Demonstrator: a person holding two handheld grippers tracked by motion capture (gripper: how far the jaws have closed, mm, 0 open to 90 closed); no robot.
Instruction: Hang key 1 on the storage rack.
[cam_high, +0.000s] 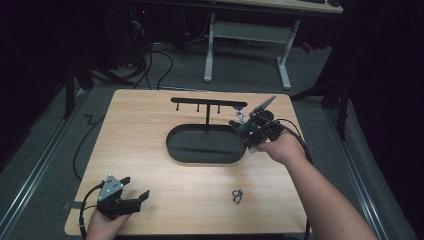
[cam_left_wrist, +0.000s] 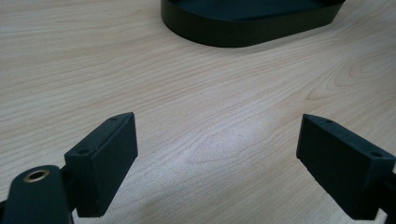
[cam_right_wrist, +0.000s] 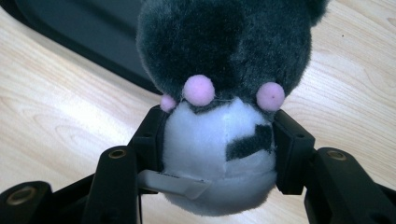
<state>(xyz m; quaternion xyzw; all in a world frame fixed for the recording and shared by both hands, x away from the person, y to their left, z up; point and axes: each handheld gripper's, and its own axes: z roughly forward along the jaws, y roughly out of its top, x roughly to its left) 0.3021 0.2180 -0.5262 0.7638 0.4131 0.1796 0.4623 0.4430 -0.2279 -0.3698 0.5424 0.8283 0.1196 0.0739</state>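
Two grippers are at work over a light wooden table (cam_high: 150, 165). The right gripper (cam_high: 243, 131) is held by a hand (cam_high: 280, 146) whose forearm comes in from the lower right corner and slants up and left toward the middle of the table, with the jaws pointing left over the right end of a black oval tray (cam_high: 200, 150). Its jaws are about half closed and pressed against both sides of a small plush toy (cam_right_wrist: 219, 116): dark grey fur on top, a white lower part, small pink pompoms between them and a white fabric tag at the bottom. In the high view the toy sits just beside the right tip of the black hanger stand (cam_high: 207, 104) that rises from the tray.

At the near left corner, the left gripper (cam_high: 136, 192) rests low in its hand (cam_high: 102, 225), aimed toward the tray, jaws spread wide with nothing but bare wood between them. A small metal clip (cam_high: 237, 196) lies alone on the table near the front edge.
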